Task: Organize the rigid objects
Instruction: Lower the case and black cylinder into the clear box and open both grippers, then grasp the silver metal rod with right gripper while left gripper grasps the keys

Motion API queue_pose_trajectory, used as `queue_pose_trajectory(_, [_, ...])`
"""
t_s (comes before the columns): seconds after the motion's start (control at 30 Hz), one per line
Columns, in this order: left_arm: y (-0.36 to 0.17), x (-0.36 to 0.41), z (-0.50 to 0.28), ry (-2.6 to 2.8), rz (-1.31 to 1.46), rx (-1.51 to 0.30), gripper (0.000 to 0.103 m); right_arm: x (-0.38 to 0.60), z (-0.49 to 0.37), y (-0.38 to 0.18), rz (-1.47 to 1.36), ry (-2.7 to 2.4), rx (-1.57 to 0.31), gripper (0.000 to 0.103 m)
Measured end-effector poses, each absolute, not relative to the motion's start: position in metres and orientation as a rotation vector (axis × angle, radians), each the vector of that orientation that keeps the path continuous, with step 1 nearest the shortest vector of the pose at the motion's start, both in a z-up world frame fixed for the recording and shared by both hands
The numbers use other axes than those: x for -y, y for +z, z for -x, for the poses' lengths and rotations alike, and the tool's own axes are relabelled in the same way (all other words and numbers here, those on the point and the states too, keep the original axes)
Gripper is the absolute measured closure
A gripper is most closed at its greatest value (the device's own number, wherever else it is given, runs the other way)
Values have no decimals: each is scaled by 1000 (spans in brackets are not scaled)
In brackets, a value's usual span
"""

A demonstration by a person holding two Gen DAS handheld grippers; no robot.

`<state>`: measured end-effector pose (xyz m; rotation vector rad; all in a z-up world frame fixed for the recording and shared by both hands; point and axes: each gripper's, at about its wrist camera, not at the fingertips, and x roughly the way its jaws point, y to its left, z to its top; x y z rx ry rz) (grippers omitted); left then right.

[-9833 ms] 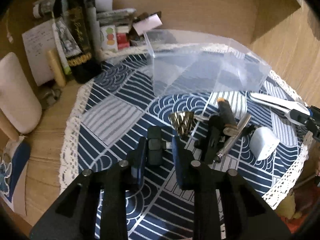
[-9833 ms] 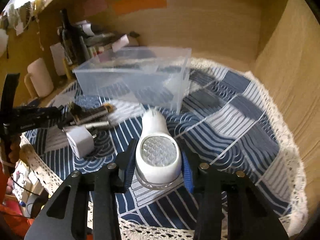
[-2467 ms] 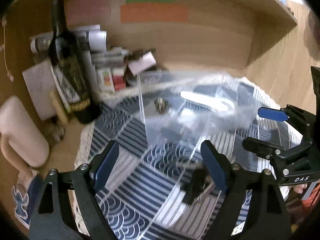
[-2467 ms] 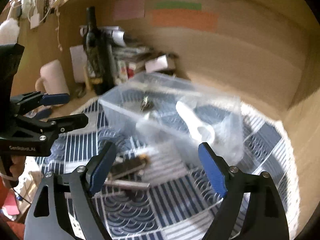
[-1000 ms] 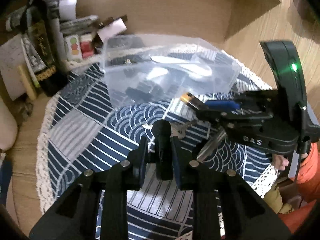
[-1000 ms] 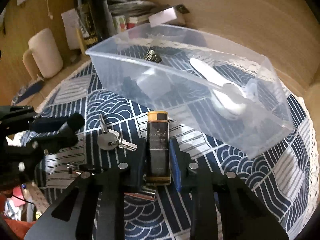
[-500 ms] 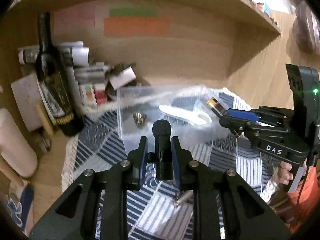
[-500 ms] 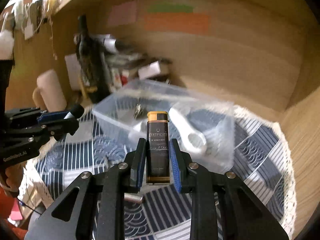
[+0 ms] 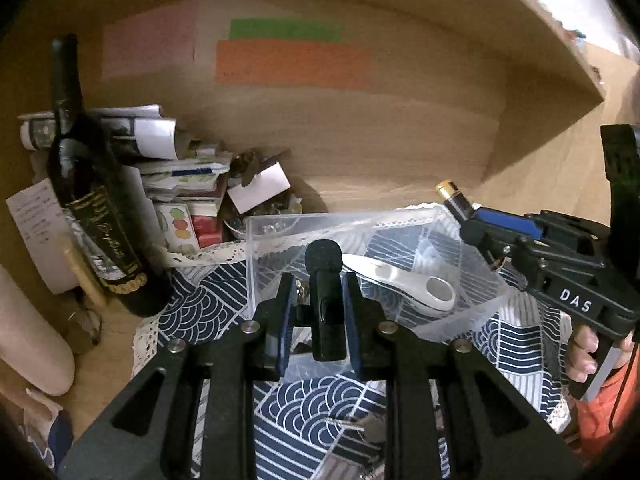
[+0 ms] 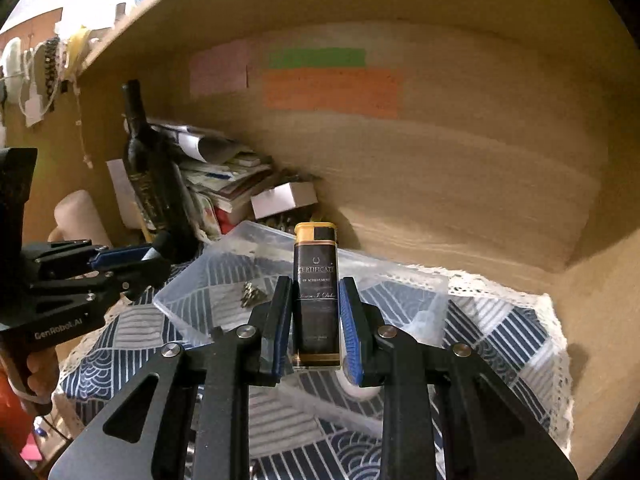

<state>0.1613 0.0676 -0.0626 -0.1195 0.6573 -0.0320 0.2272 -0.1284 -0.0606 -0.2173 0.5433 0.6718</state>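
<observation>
My left gripper [image 9: 320, 312] is shut on a small black clip-on microphone [image 9: 326, 300] with a foam tip, held above the near wall of the clear plastic bin [image 9: 472, 312]. My right gripper [image 10: 314, 320] is shut on a black lighter with a gold top [image 10: 316, 292], held upright over the bin [image 10: 184, 312]. The right gripper and lighter [image 9: 454, 198] also show at the right of the left wrist view. Inside the bin lie a white handheld device [image 9: 400, 282] and a small gold metal piece [image 10: 251, 293].
The bin stands on a round blue patterned cloth [image 9: 200, 304]. A dark wine bottle [image 9: 84, 184], stacked papers and boxes [image 9: 180, 184] and a pale mug [image 9: 28, 332] crowd the back left. Keys [image 9: 360, 426] lie on the cloth near me. Wooden walls enclose the back and right.
Both grippers have moved forward over the bin with their objects still held. The bin now fills more of both views.
</observation>
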Motion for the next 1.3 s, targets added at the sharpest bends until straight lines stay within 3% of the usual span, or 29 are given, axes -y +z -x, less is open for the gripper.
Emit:
queue_pose_trajectory(0.43, [-106, -65, -207, -51, 101, -807, 80, 94, -267, -121, 313, 690, -742, 81])
queue_pose_trajectory(0.73, [-112, -62, -213, -51, 105, -838, 80, 92, -267, -124, 310, 688, -776, 81])
queue_pose_trajectory(0.9, [-101, -59, -202, -36, 92, -813, 57, 96, -256, -111, 309, 670, -726, 60])
queue_pose_trajectory(1.1, [-79, -55, -176, -14, 64, -756, 34, 110, -231, -86, 288, 680, -651, 49])
queue_pose_trajectory(1.3, [-77, -52, -152, -25, 62, -768, 27, 127, -205, -76, 276, 695, -614, 44])
